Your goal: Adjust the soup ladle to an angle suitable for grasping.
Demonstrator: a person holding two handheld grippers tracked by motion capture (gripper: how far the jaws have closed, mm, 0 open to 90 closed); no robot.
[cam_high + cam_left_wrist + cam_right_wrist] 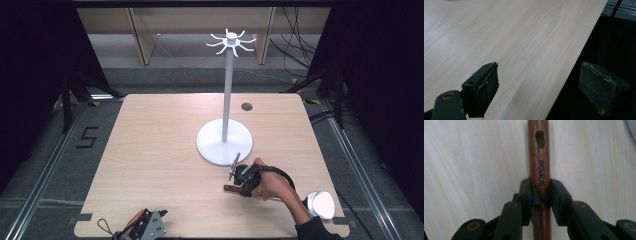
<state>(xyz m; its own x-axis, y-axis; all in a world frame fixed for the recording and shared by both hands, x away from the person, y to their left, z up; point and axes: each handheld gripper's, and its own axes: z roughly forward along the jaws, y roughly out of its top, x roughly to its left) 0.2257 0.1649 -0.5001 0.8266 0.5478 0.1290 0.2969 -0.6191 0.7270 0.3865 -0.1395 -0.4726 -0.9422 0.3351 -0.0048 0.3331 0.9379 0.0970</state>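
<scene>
The right gripper (541,195) has its two black jaws closed on a reddish-brown wooden handle (539,157) marked SUPOR, with a slotted hanging hole near its far end. Where the handle passes between the jaws it is hidden, and its lower part runs out of the frame in the right gripper view. From the high view the handle (231,188) lies low over the table (150,165), toward the near right corner, just in front of the round base of a white hook stand (225,142); the hand (272,185) covers most of the tool, so what sits at its other end is hard to make out, possibly the white rounded piece (320,203) by the right edge.

The left gripper (539,85) is held at the near edge of the table, left of centre, jaws wide apart with nothing between them; one jaw is over the wood, the other past the edge over darkness. In the high view it is partly cut off.
</scene>
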